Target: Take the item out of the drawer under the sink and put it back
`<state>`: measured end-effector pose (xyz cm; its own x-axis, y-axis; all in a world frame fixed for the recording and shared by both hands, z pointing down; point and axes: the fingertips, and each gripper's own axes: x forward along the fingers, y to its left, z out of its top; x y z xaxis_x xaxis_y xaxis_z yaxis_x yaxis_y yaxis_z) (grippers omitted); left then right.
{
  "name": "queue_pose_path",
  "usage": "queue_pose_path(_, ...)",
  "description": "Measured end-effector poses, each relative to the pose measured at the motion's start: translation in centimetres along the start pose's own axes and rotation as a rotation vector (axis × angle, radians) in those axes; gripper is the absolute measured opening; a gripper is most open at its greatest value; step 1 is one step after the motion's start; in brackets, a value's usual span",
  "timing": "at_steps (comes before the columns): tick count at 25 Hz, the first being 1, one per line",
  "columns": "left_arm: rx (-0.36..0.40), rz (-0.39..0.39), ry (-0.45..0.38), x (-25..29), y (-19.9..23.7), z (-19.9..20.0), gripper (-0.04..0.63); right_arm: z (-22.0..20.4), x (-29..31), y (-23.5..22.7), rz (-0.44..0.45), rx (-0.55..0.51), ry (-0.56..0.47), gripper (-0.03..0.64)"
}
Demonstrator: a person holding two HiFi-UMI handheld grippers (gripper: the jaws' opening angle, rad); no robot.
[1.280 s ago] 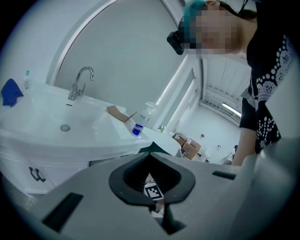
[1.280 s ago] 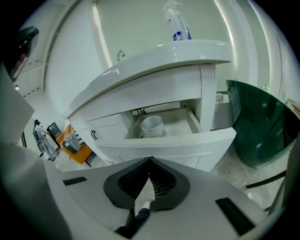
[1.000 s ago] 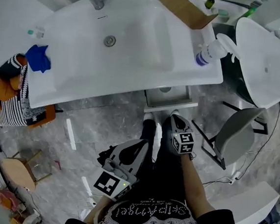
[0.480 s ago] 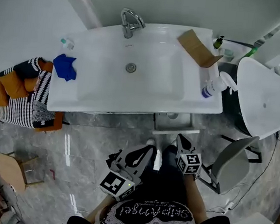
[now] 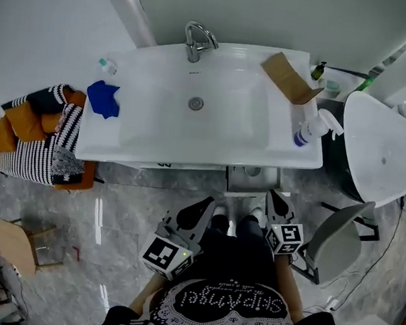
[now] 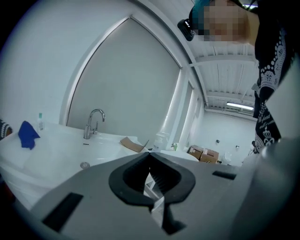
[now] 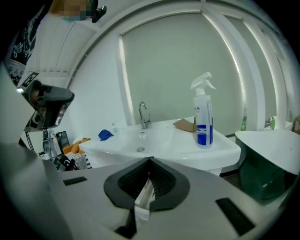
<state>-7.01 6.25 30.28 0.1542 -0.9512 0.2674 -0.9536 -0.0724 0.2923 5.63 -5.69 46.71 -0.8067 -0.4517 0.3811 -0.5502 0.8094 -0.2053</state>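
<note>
Head view: the drawer (image 5: 253, 179) – open, its item not made out – lies just ahead of the right tool (image 5: 276, 201), rightward of the left tool (image 5: 206, 207); left gripper view: jaws closed, empty; right gripper view: likewise; the taking-out is judged pending – a lowered, opened reach is called for.

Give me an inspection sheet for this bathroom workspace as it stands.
Surface: white sink top.
Job's things: drawer under the sink partly open; contents unclear.
Clutter: blue cloth, small bottle, cardboard piece, spray bottle on the sink top.
Grippers: left gripper shut, empty; right gripper shut, empty; both short of the sink.
Cables: thin cable on the floor by the chair.
Surroundings: round white table; striped and orange clothes beside the sink.
</note>
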Motion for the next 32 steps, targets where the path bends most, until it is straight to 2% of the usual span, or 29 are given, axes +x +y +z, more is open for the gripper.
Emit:
queue_pose_path(4,0.011,0.037,-0.019,-0.1,1.5,1.0,0.005,2.4,-0.9,-0.6,-0.021,0.005,-0.052,0.018)
queue_pose_path(8,-0.020,0.081,-0.067,-0.2,2.7,2.4,0.005,3.8,-1.7,-1.0,-0.024,0.009,-0.077,0.018)
queue_pose_path(11,-0.012,0.100,-0.063,-0.6,3.8,2.1,0.005,4.6,-2.2,-0.9,-0.024,0.019,-0.103,0.018)
queue_pose_path(15,0.007,0.107,-0.056,-1.0,4.9,2.2,0.005,5.5,-3.3,-0.8,-0.032,0.027,-0.114,0.018)
queue_pose_path(20,0.028,0.109,-0.090,-0.9,5.8,3.8,0.005,6.9,-4.7,-0.2,-0.026,0.003,-0.138,0.020)
queue_pose_path(27,0.027,0.079,-0.103,-0.6,4.7,3.9,0.005,8.9,-6.4,0.0,-0.051,-0.012,-0.186,0.020)
queue_pose_path(32,0.014,0.077,-0.112,-1.1,4.0,3.5,0.005,8.9,-7.2,0.6,-0.018,-0.018,-0.169,0.020)
